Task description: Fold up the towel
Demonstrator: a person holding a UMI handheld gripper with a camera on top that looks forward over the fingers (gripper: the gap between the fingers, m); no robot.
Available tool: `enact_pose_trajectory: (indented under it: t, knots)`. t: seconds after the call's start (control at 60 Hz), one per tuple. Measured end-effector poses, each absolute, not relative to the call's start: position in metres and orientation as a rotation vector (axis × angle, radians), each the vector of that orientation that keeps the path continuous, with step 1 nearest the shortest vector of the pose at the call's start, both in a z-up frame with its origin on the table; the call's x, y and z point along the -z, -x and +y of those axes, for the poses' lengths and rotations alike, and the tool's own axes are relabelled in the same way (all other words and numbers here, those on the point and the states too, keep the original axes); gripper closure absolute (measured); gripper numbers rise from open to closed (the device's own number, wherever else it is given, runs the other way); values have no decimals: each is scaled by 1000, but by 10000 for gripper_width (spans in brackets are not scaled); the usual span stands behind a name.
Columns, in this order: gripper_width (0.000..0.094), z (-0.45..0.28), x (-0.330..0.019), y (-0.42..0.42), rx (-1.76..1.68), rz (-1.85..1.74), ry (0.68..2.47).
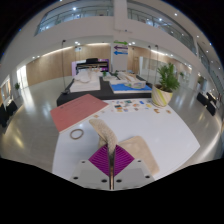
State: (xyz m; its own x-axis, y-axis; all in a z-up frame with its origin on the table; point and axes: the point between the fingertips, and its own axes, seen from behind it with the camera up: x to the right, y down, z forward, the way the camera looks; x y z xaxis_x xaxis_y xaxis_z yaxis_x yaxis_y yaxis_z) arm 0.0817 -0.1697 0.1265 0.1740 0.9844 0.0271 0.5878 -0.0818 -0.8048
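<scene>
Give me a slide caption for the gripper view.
Handheld gripper over a white table, pink towel lying flat just beyond its fingers, potted plant behind.

Gripper held above table level, aimed fwd & slightly down.

Two-finger unit seen from its own cam. One light tan finger runs diagonally from upper left to lower right, w/ a row of small holes along it. A magenta ridged pad shows beside and under it. 2nd finger not clearly separable, so gap betw. fingers can't be read. Nothing seen clamped betw. them. No hand, wrist or sleeve of the person in shot.
</scene>
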Motion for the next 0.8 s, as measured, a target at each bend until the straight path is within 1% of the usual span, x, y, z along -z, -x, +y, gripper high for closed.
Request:
enact_pose_trajectory:
  t: [0.05, 0.117, 0.2, 0.233, 0.25, 0.317, 0.35, 0.4, 0.45, 0.55, 0.65, 0.75, 0.8]
  knots:
    - [911, -139, -123, -81, -708, -1492, 1777]
    - [906, -102, -108, -81, -667, -1501, 1779]
    - [899, -68, -78, -78, -626, -1530, 1769]
    - [845, -61, -68, -75, -624, -1545, 1763]
    - [786, -59, -64, -74, -627, -1553, 1759]
    - [463, -46, -52, -81, -627, -1584, 1760]
    - [301, -38, -53, -85, -612, -1573, 1761]
    - [59, -28, -66, -93, -619, -1558, 1739]
    - [89, -23, -89, -110, -635, -1551, 1719]
    - [84, -18, -139, -161, -659, -1534, 1737]
    - [82, -18, -187, -230, -629, -1535, 1769]
    - [78, -15, -224, -296, -590, -1521, 1796]
    - [78, -15, -236, -322, -595, -1524, 1799]
